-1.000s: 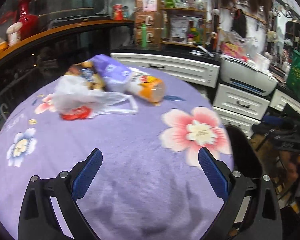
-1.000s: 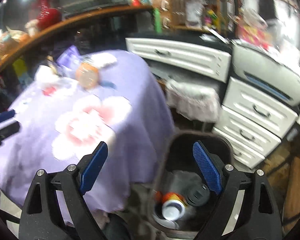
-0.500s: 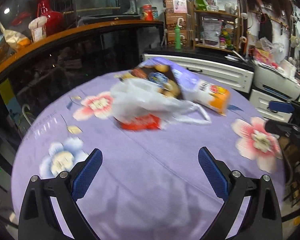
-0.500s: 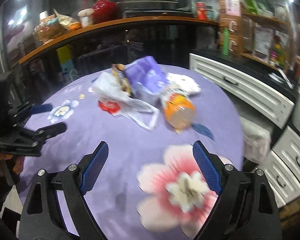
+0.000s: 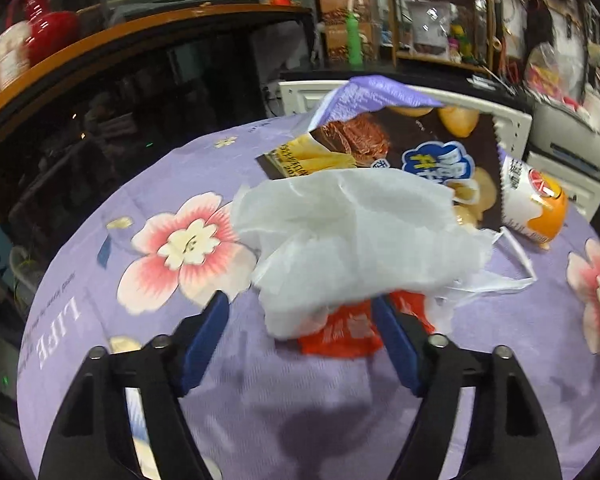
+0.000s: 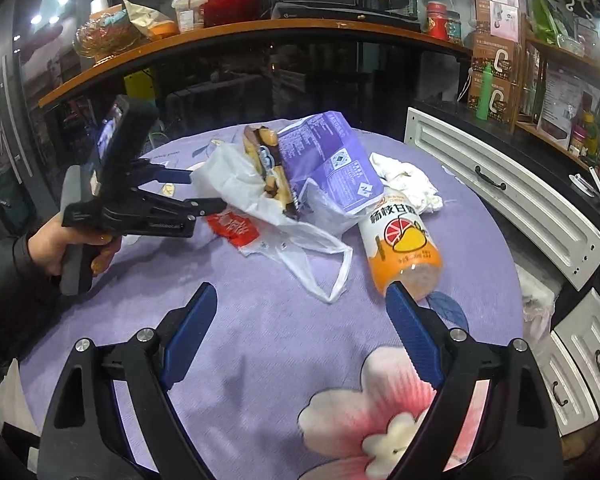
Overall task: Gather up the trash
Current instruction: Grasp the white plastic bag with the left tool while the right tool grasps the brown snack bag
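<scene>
Right wrist: left tool (image 6: pixel 204 194) level, open, tips at plastic bag (image 6: pixel 236 184).

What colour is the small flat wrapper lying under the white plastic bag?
Red with white print; the wrapper shows best in the left wrist view, partly under the plastic bag.

Dim, blurred, fisheye-warped edges

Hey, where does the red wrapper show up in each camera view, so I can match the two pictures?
Left wrist view: the red wrapper lies low in the middle, between the left tongs, half under the white plastic bag.
Right wrist view: the red wrapper sits left of middle, just past the left tongs.
Shared landmark: the orange drink bottle.
</scene>
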{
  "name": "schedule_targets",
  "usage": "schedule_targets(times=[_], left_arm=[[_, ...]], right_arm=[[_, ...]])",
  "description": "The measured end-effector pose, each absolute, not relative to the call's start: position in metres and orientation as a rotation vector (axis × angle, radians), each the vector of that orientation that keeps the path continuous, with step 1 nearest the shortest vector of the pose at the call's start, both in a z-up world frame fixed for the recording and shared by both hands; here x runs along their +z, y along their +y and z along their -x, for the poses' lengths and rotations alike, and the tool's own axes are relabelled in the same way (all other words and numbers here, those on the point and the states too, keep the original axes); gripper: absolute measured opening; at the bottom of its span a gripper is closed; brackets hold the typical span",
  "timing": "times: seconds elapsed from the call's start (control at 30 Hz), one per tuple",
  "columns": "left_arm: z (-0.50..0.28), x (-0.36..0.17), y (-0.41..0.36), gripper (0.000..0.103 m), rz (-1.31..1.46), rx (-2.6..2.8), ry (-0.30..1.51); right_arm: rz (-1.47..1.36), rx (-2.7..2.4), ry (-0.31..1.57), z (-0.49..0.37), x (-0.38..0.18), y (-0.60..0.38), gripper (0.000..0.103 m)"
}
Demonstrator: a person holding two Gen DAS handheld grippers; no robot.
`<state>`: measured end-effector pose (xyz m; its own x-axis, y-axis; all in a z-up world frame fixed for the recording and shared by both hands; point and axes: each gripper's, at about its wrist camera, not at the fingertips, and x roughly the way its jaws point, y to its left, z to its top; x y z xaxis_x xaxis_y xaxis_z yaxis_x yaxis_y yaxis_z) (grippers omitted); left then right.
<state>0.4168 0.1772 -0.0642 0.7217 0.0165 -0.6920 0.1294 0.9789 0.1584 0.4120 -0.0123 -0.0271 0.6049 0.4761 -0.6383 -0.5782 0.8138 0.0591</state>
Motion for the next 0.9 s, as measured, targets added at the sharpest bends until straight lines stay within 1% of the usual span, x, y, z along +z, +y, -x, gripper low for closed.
schedule_targets(times=[0.03, 0.07, 0.1, 0.13, 0.17, 0.23, 0.3, 0.5, 0.57, 0.6, 0.67, 0.7, 0.73, 0.77, 0.9], left_arm=[[-0.419, -0.066, 0.177, 0.053, -0.212, -0.070, 0.766], [-0.421, -0.068, 0.177, 0.039, -0.216, -0.080, 0.773], [-0.421, -0.069, 0.177, 0.031, -0.212, -0.088, 0.778], [-0.418, -0.069, 0.178, 0.019, -0.205, -0.093, 0.776], [-0.415, -0.069, 0.178, 0.011, -0.207, -0.096, 0.768], [-0.408, -0.067, 0.177, 0.005, -0.209, -0.105, 0.754], [-0.401, -0.065, 0.176, 0.004, -0.216, -0.108, 0.744], [-0.380, -0.055, 0.176, 0.003, -0.207, -0.117, 0.710], [-0.372, -0.052, 0.179, 0.003, -0.189, -0.118, 0.705], [-0.370, -0.052, 0.180, 0.003, -0.182, -0.117, 0.702], [-0.364, -0.050, 0.182, 0.003, -0.159, -0.115, 0.699], [-0.362, -0.050, 0.183, 0.003, -0.153, -0.116, 0.699], [-0.358, -0.050, 0.184, 0.003, -0.149, -0.113, 0.697], [-0.356, -0.050, 0.184, 0.003, -0.146, -0.110, 0.695], [-0.346, -0.047, 0.188, 0.003, -0.125, -0.103, 0.685]], right_arm=[[0.164, 0.613, 0.692, -0.417, -0.028, -0.009, 0.086], [0.167, 0.612, 0.693, -0.421, -0.029, -0.006, 0.086], [0.169, 0.613, 0.694, -0.425, -0.029, -0.004, 0.086], [0.169, 0.620, 0.694, -0.430, -0.028, 0.000, 0.086], [0.169, 0.626, 0.691, -0.433, -0.028, 0.003, 0.084], [0.165, 0.641, 0.688, -0.442, -0.026, 0.011, 0.080], [0.154, 0.653, 0.686, -0.454, -0.023, 0.021, 0.079], [0.171, 0.685, 0.694, -0.487, -0.020, 0.062, 0.066], [0.189, 0.662, 0.708, -0.500, -0.022, 0.077, 0.057], [0.185, 0.654, 0.713, -0.505, -0.024, 0.080, 0.054], [0.160, 0.646, 0.739, -0.517, -0.028, 0.087, 0.040], [0.150, 0.654, 0.753, -0.521, -0.031, 0.091, 0.036], [0.148, 0.657, 0.761, -0.523, -0.032, 0.093, 0.025], [0.150, 0.656, 0.767, -0.524, -0.035, 0.096, 0.017], [0.136, 0.686, 0.773, -0.513, -0.039, 0.098, 0.009]])
